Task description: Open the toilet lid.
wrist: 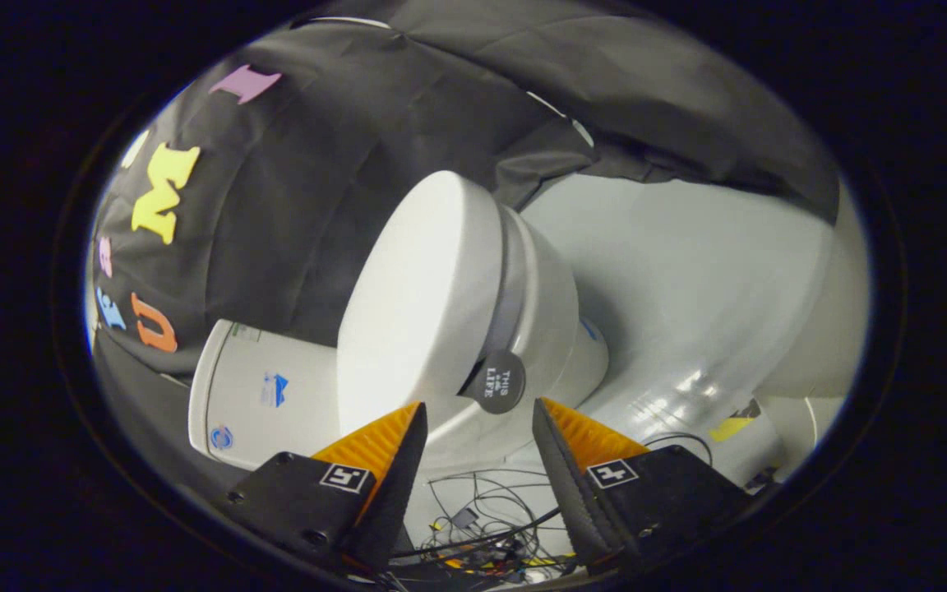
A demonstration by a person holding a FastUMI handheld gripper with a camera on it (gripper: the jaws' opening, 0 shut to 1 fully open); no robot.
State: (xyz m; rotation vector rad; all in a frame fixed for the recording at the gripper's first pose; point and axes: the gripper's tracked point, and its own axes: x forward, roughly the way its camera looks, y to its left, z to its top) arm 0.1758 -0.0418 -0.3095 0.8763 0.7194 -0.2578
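Gripper (480, 411) fingers (two, apart) before one toilet lid (416, 304), one tab (500, 381).

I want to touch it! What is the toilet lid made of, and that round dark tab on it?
The toilet lid looks like smooth white plastic with a soft sheen, though hard to be sure. The round dark tab looks matte, perhaps rubber or plastic; it reflects no light. The gripper is open, its fingers apart just short of the tab.
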